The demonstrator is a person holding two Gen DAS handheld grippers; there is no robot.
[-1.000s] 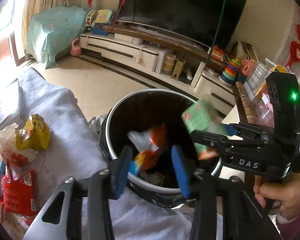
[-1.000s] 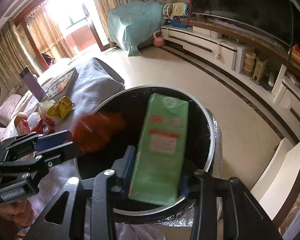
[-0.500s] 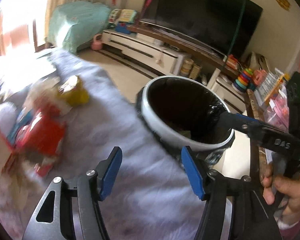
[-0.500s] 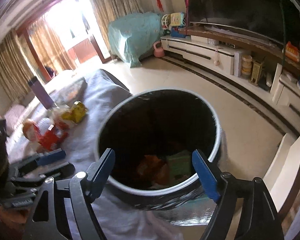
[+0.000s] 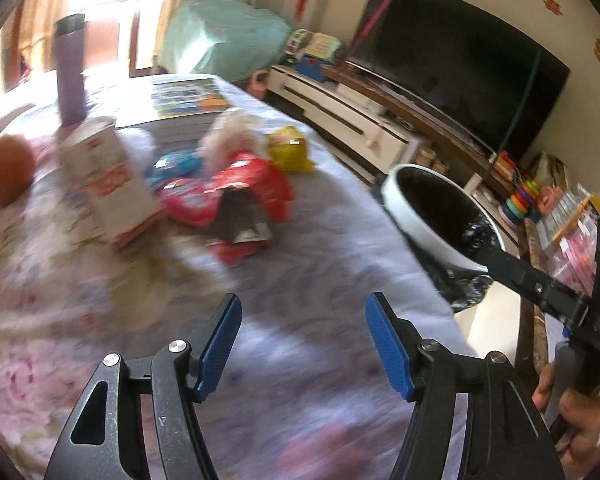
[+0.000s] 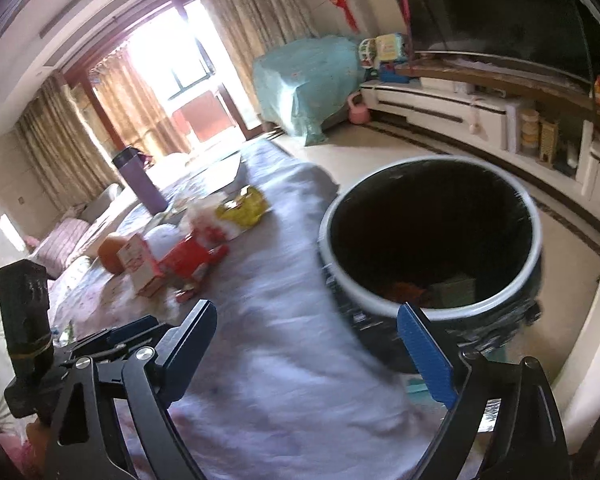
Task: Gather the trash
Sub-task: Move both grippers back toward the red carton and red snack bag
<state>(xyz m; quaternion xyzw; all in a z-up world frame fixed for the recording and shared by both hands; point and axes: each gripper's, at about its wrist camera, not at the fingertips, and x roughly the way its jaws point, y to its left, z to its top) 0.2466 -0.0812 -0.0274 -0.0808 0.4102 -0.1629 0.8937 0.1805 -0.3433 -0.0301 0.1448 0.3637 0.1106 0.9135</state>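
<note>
A black-lined trash bin with a white rim stands at the table's edge, holding a green carton and an orange wrapper. My right gripper hovers at the bin's near rim, its jaws opening with nothing between them. My left gripper stands open and empty over the lilac tablecloth, pointing at a pile of trash: red wrappers, a yellow packet and a white carton. The bin lies to its right.
A purple bottle, an orange fruit and stacked books sit behind the pile. A hand holds the right gripper at the lower right. A TV cabinet and open floor lie beyond the bin.
Both grippers let go of their trash into the bin and opened. The left one swung left from the bin toward the pile; the right one drew back from above the bin.
</note>
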